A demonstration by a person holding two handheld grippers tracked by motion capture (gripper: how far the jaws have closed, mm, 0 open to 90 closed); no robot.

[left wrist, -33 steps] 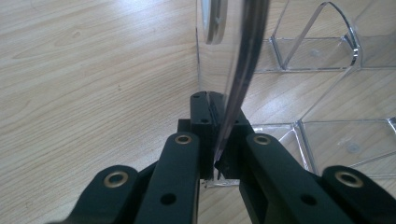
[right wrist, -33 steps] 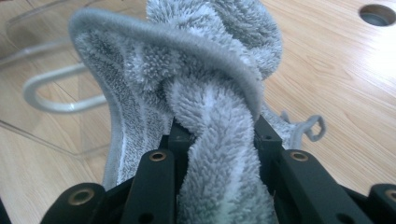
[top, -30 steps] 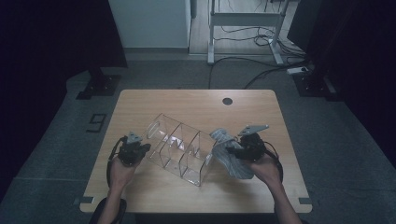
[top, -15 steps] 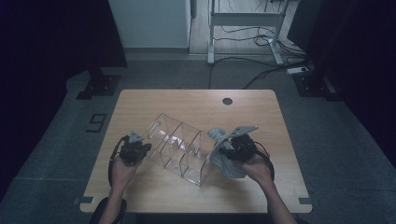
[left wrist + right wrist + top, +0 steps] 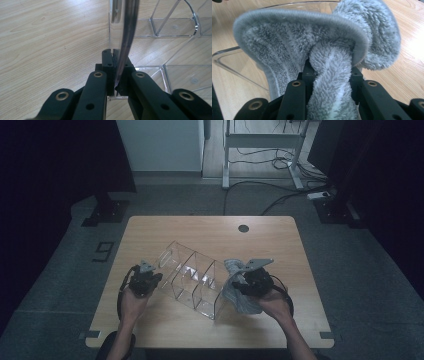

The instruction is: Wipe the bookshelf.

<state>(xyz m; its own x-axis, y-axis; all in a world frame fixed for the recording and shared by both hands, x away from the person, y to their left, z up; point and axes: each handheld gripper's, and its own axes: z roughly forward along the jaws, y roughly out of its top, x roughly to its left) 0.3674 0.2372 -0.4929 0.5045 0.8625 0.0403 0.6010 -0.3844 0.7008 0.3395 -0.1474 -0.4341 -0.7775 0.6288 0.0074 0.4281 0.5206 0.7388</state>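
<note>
Gripping clear organizer [image 5: 125, 37] wall, left tongs [image 5: 115, 72], right tongs [image 5: 330, 72] pinching grey cloth [image 5: 317, 40]

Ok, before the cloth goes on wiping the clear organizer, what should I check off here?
1. Left gripper clamped on an organizer wall: ok, pads pinch the clear pane.
2. Right gripper holding the cloth: ok, a fold is bunched between the jaws.
3. Cloth against the organizer: ok, it presses its clear end wall.
4. Organizer on the table: ok, well inside the edges.
5. Compartments free of items: ok, see-through and bare.
6. Dirt left on the panes: cannot tell.
</note>
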